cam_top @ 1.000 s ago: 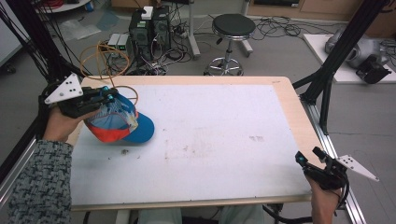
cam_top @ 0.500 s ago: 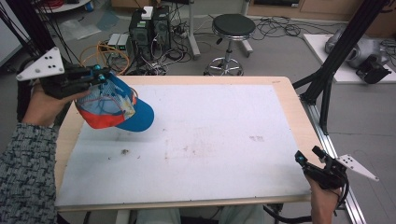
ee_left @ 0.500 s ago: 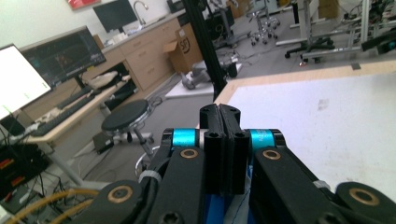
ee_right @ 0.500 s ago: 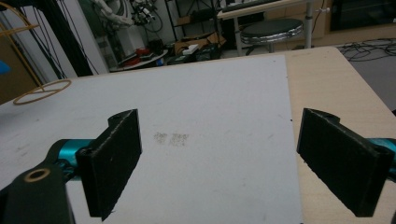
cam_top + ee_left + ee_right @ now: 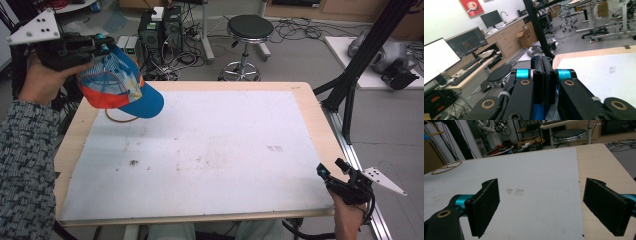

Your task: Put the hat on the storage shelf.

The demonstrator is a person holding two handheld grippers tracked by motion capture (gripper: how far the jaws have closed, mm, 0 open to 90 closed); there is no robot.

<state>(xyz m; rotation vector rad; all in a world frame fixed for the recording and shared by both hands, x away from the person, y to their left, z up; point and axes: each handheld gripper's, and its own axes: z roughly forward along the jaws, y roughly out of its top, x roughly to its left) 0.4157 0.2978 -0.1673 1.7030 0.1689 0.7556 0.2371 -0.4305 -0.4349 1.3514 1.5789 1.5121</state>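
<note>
In the high view the left tongs (image 5: 102,44) hold a cap (image 5: 117,82) in the air above the far left corner of the tabletop (image 5: 210,150), gripped at the crown so that the blue brim points toward the middle of the white surface and the orange and striped panels hang below the hand (image 5: 37,80). A thin wooden ring (image 5: 120,117) lies flat on the tabletop just under the cap, partly hidden by the brim. The left gripper view adds what the high view cannot resolve: the two black jaws of the left tongs (image 5: 543,72) are pressed tight together, with a sliver of blue and pale fabric showing beneath them, and beyond them lie the far right corner of the tabletop and a round black stool (image 5: 499,73). The right tongs (image 5: 327,176) rest at the near right corner of the tabletop in the high view, well apart from the cap. The right gripper view shows the right tongs (image 5: 540,205) with jaws spread wide and nothing between them, and far off at the upper left the wooden ring (image 5: 447,167) lying whole on the white surface.
</note>
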